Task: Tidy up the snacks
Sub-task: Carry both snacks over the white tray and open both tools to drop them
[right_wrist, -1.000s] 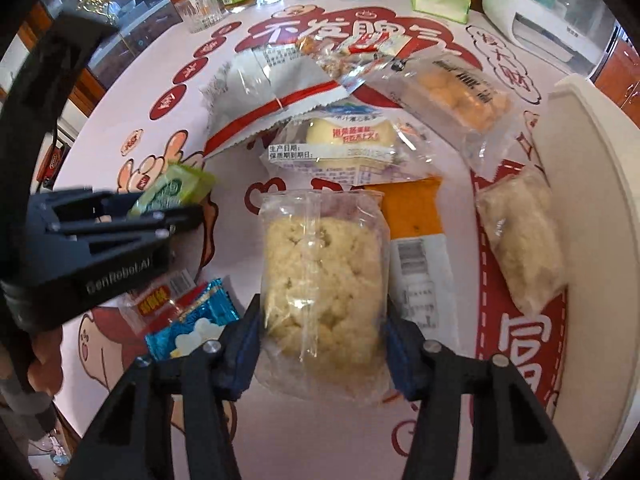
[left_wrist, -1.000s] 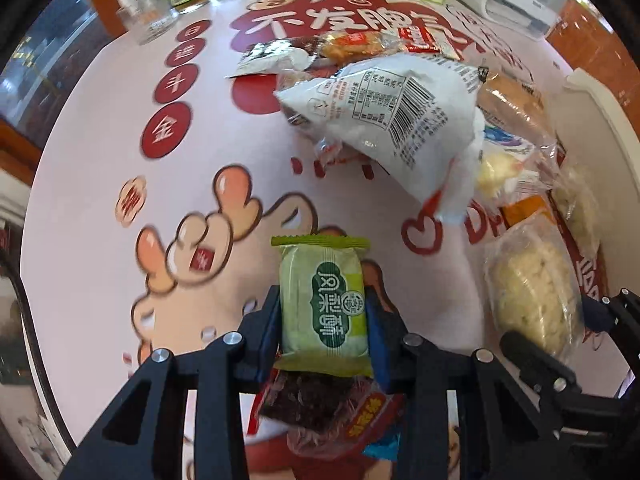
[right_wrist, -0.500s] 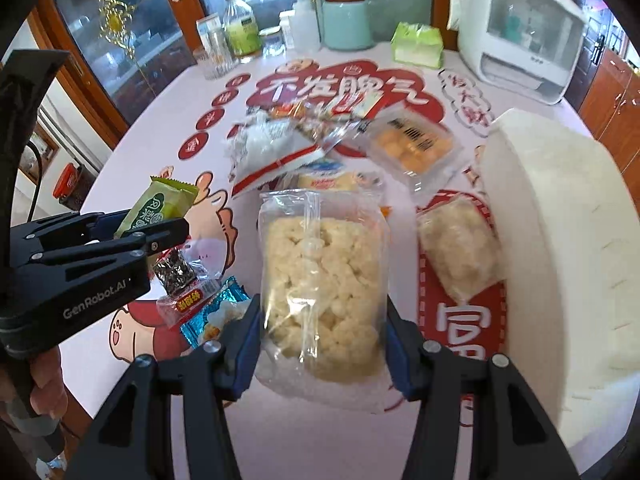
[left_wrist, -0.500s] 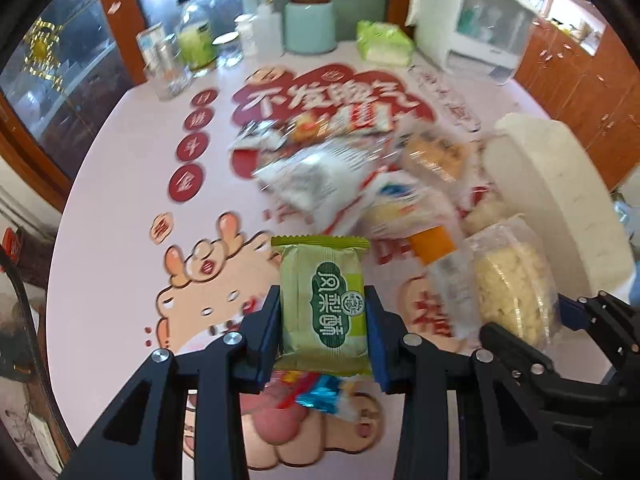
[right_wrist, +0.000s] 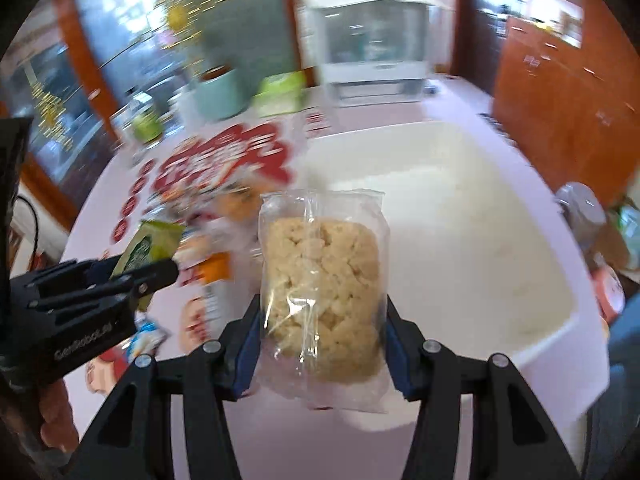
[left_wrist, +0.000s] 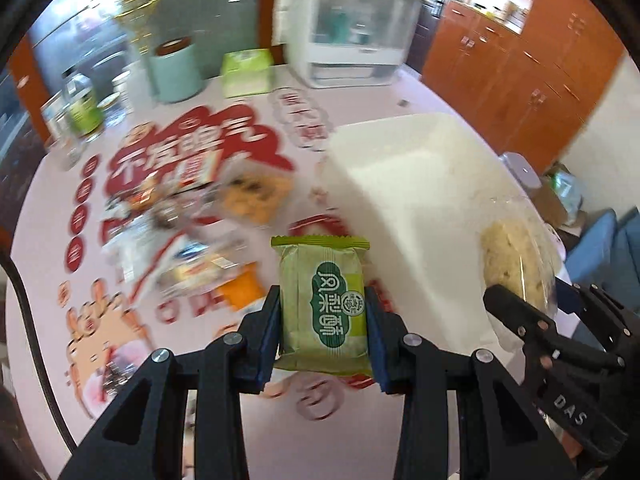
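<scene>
The left gripper [left_wrist: 323, 316] was clamped on a green wrapped snack [left_wrist: 322, 304], the right gripper [right_wrist: 322, 320] on a clear bag of pale puffed pieces [right_wrist: 321, 292], both above the table near the white bin [right_wrist: 440, 220].

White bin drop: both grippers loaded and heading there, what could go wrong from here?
1. The clear rice-crisp bag is held by its lower half in the right gripper; the slack film may slip or the contents crush.
2. The left gripper with the green packet rides close beside the right one, so they could collide above the white bin.
3. Both views are motion-blurred; a fast release might miss the bin's rim.
</scene>
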Motion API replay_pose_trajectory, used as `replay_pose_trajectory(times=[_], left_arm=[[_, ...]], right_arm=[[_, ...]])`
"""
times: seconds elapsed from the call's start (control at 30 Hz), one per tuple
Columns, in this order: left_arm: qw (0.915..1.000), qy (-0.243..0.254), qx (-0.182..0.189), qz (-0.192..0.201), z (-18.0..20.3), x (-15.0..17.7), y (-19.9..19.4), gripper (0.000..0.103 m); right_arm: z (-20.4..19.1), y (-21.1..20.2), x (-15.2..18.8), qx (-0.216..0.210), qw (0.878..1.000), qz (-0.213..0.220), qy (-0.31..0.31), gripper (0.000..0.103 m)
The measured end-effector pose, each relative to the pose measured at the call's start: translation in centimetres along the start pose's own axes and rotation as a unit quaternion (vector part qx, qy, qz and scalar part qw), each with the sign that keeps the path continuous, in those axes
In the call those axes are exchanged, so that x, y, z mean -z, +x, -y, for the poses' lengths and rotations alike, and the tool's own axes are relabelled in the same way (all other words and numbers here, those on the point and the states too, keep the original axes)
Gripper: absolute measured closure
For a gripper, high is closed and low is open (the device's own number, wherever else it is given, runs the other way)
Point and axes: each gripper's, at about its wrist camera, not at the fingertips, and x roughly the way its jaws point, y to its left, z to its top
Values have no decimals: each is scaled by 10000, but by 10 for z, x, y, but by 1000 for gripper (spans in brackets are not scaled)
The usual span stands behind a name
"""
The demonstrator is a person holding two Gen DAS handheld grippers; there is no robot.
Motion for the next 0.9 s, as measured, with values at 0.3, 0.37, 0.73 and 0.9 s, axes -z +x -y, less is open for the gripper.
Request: replay_pose_trajectory(times=[0.3, 0.37, 0.73, 0.9], left_arm=[[9993, 364, 90, -37, 67, -23, 33, 66], [9991, 404, 77, -55, 74, -26, 39, 66], [9974, 681, -221, -75, 92, -36, 58, 60], [9950, 785, -584, 176, 93, -37, 53, 20]], right_arm=[[75, 6, -8, 499, 9970, 32, 584, 49], [83, 8, -9, 540, 9966, 21, 630, 49], [98, 23, -10, 547, 9958, -165, 712, 48], [98, 27, -9, 662, 9956, -193, 640, 48]])
